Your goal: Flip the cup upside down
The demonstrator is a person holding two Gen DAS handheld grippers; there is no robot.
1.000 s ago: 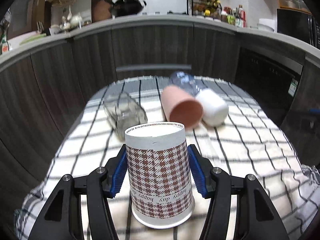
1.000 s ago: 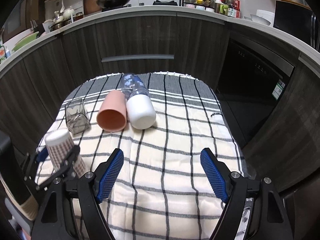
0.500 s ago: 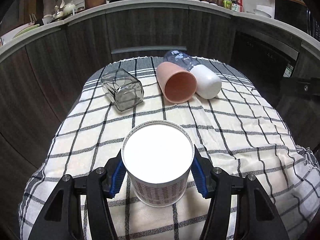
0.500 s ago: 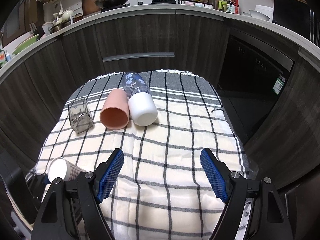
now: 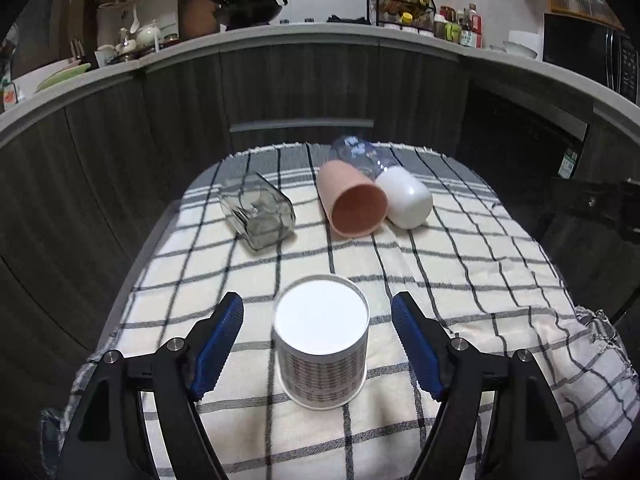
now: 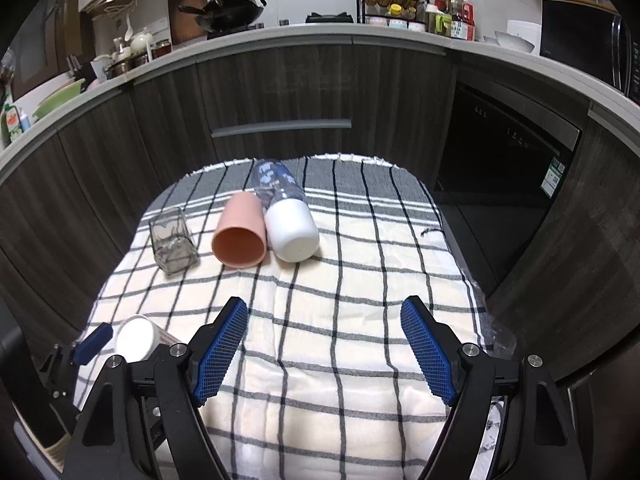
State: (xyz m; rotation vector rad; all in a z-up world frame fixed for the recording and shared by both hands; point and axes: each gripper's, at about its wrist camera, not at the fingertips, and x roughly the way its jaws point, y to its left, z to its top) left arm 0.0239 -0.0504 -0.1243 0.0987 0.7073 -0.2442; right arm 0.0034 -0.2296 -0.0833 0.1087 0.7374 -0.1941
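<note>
A houndstooth paper cup (image 5: 322, 340) stands upside down on the checked cloth (image 5: 460, 280), its white base facing up. My left gripper (image 5: 318, 344) is open, its blue pads on either side of the cup with clear gaps. The cup also shows at the lower left of the right wrist view (image 6: 136, 338), partly hidden behind my right finger. My right gripper (image 6: 324, 352) is open and empty above the front middle of the cloth.
A square glass (image 5: 258, 216), a pink cup (image 5: 354, 206) and a white-capped clear bottle (image 5: 402, 198) lie on their sides at the back of the table. Dark cabinets and a cluttered counter (image 6: 320, 36) stand behind. The cloth hangs over the table edges.
My left gripper set the paper cup down upside down, then opened and let it go. The right gripper has hardly moved.
</note>
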